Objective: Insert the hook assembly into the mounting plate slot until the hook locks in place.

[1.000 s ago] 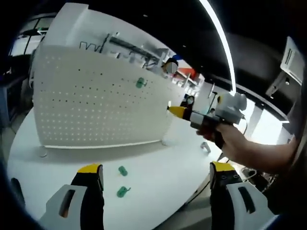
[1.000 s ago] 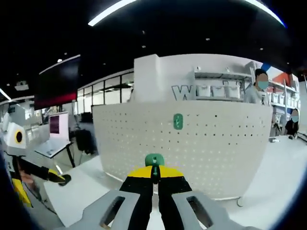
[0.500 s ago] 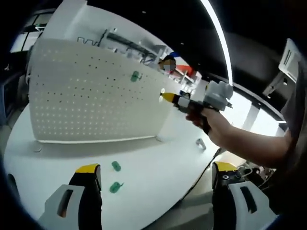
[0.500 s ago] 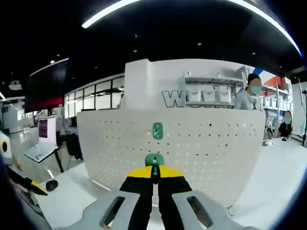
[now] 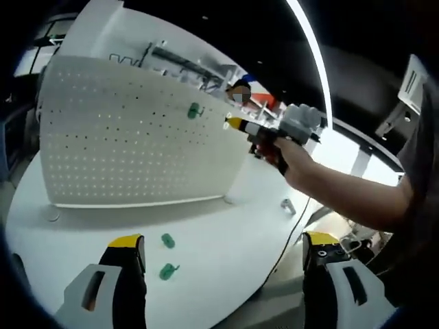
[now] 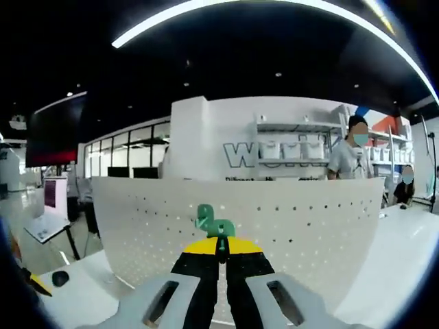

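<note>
Two loose green hooks (image 5: 167,256) are lying on the white counter (image 5: 226,240), near each other in front of the pegboard's foot, one small and rounded, the other with a thin prong sticking out. The white pegboard (image 5: 123,144) serving as the mounting plate is standing upright on the counter, its face dotted with rows of small holes, and a mounted green hook (image 5: 195,110) is sitting high on that face.

In the right gripper view the right gripper (image 6: 220,248) is pointing at the pegboard with its yellow-and-black jaws pressed together on a green hook assembly (image 6: 221,229), a small rounded green plastic piece whose top is poking out above the jaw tips. Just beside it up and to the left, the mounted hook is showing on the board. In the left gripper view a hand (image 5: 291,154) is holding the right gripper up beside the board's upper right edge.

The left gripper (image 5: 223,250) is hovering above the counter with its jaws spread wide and nothing between them.
</note>
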Tool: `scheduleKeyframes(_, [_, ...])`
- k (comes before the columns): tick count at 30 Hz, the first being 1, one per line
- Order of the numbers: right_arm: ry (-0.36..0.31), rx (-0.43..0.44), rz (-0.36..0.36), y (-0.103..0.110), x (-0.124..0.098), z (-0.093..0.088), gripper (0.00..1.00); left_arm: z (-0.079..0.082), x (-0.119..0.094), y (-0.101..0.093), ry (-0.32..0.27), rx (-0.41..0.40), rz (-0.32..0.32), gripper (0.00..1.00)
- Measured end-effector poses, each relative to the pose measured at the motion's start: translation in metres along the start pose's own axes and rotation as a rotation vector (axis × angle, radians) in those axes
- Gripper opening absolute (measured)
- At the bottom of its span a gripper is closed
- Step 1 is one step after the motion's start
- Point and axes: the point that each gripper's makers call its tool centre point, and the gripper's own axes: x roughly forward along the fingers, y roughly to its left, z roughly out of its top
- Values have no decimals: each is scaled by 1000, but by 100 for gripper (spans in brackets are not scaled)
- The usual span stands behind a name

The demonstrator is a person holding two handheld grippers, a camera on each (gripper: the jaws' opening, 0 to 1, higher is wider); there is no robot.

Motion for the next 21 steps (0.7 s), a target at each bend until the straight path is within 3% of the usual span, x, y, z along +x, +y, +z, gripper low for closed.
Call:
scheduleKeyframes(11, [-67, -22, -40, -14, 38, 17, 0, -1, 1, 11, 10, -9, 23, 95])
scheduleKeyframes(15, [-77, 6, -58, -19, 45, 19, 0, -1, 2, 14, 13, -12, 29, 95])
scheduleKeyframes(21, [-90, -23, -68, -22, 50, 23, 0, 3, 8, 20, 15, -13, 38, 94])
